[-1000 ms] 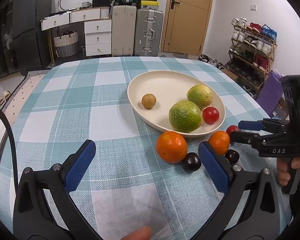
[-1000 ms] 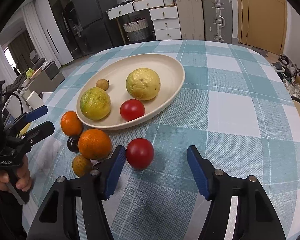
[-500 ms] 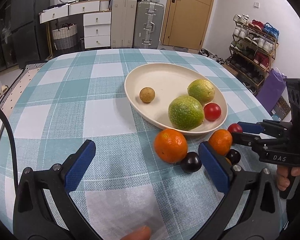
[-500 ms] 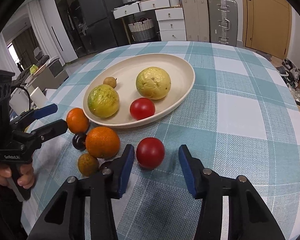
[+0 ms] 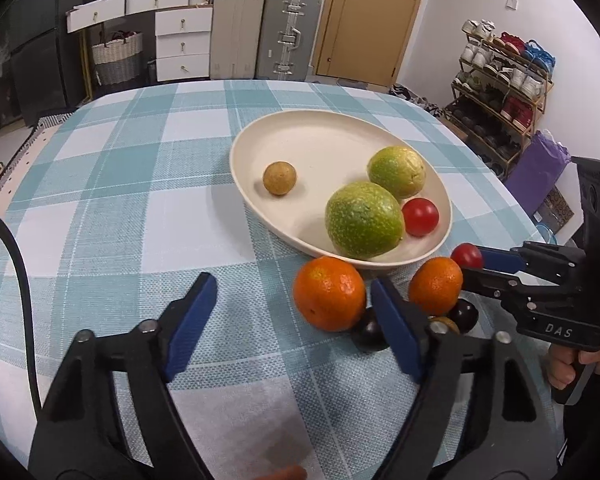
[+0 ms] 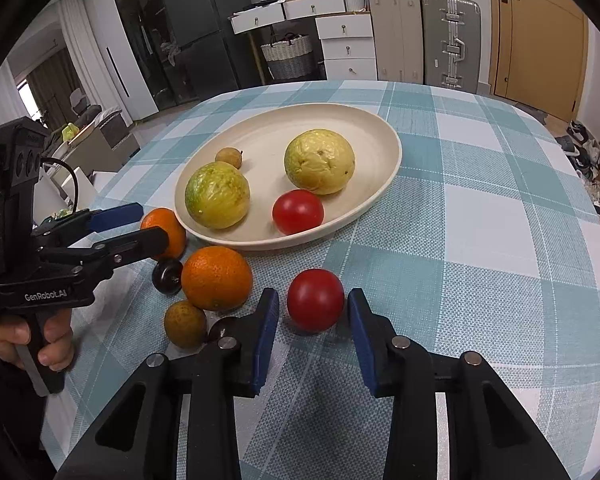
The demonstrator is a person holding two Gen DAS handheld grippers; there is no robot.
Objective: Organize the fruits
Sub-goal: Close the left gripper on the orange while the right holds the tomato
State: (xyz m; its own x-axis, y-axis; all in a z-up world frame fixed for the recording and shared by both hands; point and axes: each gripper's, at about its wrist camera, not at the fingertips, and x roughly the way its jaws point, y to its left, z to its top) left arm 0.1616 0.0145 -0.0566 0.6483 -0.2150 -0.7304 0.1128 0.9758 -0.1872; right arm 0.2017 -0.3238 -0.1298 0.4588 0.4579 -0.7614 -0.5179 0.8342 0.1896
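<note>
Right gripper [image 6: 312, 336] brackets loose red tomato [image 6: 315, 299] on checked tablecloth [image 6: 480, 240], jaws apart, pads not yet touching. Close gently on its widest part, soft skin, then lift over cream plate [image 6: 380, 184] rim beside other tomato [image 6: 298, 211]. Left gripper [image 5: 292, 320] open, empty, beside near orange [image 5: 329, 293].
</note>
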